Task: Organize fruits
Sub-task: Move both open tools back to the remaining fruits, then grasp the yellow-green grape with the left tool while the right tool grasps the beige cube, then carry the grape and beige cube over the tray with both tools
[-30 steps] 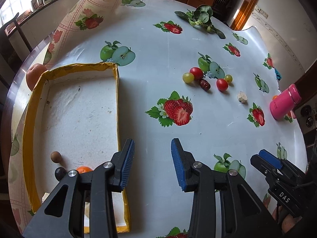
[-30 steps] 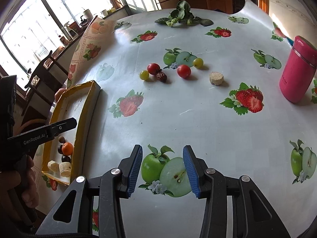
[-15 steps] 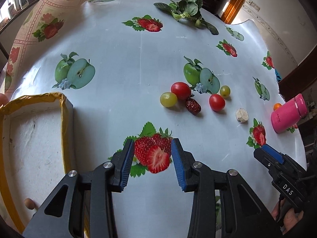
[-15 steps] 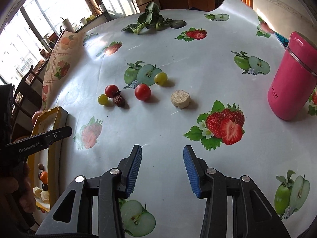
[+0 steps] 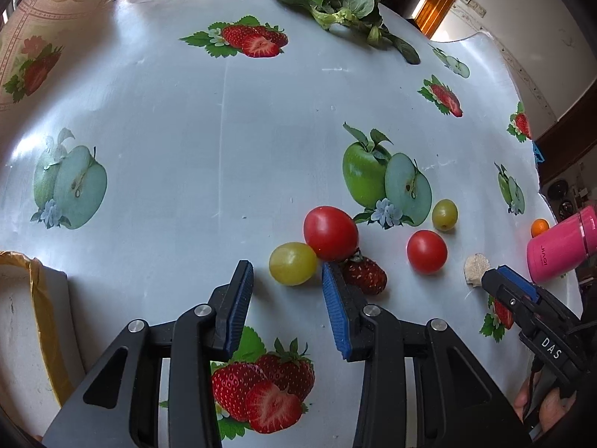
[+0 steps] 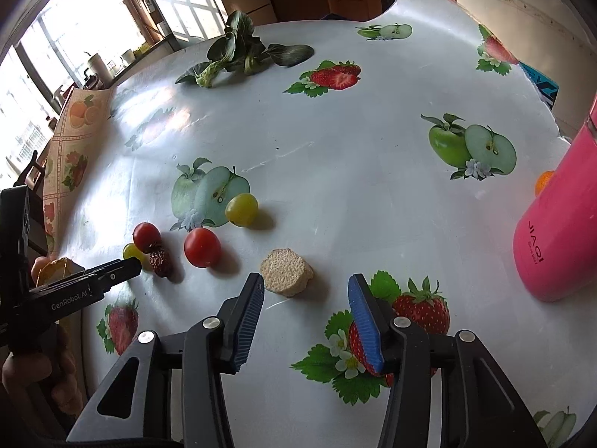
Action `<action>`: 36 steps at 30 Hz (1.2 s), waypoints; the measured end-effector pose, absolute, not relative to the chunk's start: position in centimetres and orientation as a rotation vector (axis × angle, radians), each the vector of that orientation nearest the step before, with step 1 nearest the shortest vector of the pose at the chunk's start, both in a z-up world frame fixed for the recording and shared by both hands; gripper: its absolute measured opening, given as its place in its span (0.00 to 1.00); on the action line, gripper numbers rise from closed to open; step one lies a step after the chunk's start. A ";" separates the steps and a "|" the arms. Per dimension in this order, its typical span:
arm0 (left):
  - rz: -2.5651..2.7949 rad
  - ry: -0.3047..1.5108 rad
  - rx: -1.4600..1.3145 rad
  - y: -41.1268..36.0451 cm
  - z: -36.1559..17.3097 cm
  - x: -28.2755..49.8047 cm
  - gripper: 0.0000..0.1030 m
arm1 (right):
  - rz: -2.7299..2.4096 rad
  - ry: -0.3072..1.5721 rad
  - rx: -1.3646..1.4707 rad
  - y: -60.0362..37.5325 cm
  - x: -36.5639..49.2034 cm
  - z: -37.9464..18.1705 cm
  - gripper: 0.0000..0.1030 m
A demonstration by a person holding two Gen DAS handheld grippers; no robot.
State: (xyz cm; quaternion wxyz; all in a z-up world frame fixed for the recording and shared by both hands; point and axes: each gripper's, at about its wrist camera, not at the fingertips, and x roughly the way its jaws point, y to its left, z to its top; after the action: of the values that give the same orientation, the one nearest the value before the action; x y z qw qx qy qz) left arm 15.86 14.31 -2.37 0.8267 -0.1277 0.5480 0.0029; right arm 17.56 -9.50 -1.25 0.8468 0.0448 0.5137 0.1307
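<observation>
In the left wrist view my left gripper (image 5: 285, 276) is open, its fingertips on either side of a yellow-green grape (image 5: 293, 263). A large red tomato (image 5: 330, 232) and a dark red date (image 5: 363, 275) lie just beyond the right fingertip. A smaller tomato (image 5: 427, 251) and a second grape (image 5: 444, 214) lie further right. In the right wrist view my right gripper (image 6: 306, 291) is open just short of a beige round slice (image 6: 286, 277). The same tomato (image 6: 202, 247), grape (image 6: 241, 209) and date (image 6: 160, 260) lie to its left.
A yellow-rimmed white box (image 5: 35, 298) stands at the left edge. A pink bottle (image 6: 559, 220) stands at the right with a small orange fruit (image 6: 544, 181) behind it. Leafy greens (image 6: 238, 54) lie at the far side of the fruit-print tablecloth (image 5: 224, 130).
My left gripper has moved away from the box and forward to the fruit cluster, now straddling the grape. My right gripper has moved forward up to the beige slice. Both stayed open.
</observation>
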 end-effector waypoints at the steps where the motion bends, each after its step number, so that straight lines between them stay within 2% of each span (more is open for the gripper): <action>1: -0.007 1.160 -0.278 14.3 -2.4 16.0 0.35 | 0.277 1.087 0.095 -9.4 17.8 -1.5 0.47; 6: -0.011 1.135 -0.222 13.6 -2.4 16.1 0.31 | 0.288 1.083 0.060 -8.1 18.2 -1.9 0.46; 8: -0.005 1.134 -0.239 14.3 -2.4 15.8 0.20 | 0.296 1.085 0.025 -7.4 18.1 -2.0 0.31; 9: -0.017 1.136 -0.271 14.7 -2.4 15.7 0.20 | 0.297 1.089 0.012 -7.2 18.0 -2.0 0.19; 15: -0.024 1.148 -0.312 15.6 -2.2 14.0 0.20 | 0.337 1.091 0.011 -6.4 16.1 -1.9 0.19; 18: -0.033 1.132 -0.322 15.6 -1.5 13.1 0.20 | 0.340 1.088 0.041 -6.8 15.5 -1.9 0.26; 20: -0.040 1.119 -0.338 15.7 -0.8 12.4 0.20 | 0.337 1.090 0.034 -7.0 15.5 -1.9 0.21; 23: -0.048 1.104 -0.355 15.8 0.2 11.1 0.20 | 0.318 1.090 0.027 -7.1 15.6 -1.8 0.30; 24: -0.050 1.102 -0.360 15.8 0.5 10.7 0.20 | 0.318 1.092 0.039 -7.2 15.8 -1.8 0.46; 25: -0.051 1.100 -0.363 15.8 0.7 10.3 0.20 | 0.322 1.083 0.051 -7.2 15.9 -1.8 0.56; 27: -0.056 1.097 -0.368 15.7 1.1 9.5 0.20 | 0.305 1.082 0.029 -6.9 16.2 -1.9 0.54; 28: -0.058 1.095 -0.369 15.7 1.3 9.2 0.20 | 0.307 1.085 0.020 -6.7 16.4 -2.0 0.48; 29: -0.059 1.094 -0.369 15.6 1.5 8.8 0.20 | 0.311 1.089 0.009 -6.5 16.5 -2.1 0.37; 30: -0.060 1.091 -0.370 15.6 1.6 8.5 0.20 | 0.318 1.099 0.004 -6.3 16.5 -2.0 0.14; 36: -0.045 1.074 -0.406 16.7 2.7 6.0 0.20 | 0.372 1.073 0.004 -5.1 13.7 0.0 0.15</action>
State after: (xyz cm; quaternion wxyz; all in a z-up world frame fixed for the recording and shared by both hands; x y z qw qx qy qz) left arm 5.95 16.75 2.68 0.8395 -0.1921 0.5078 -0.0214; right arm 13.69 -5.07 0.02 0.8432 0.0020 0.5079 0.1763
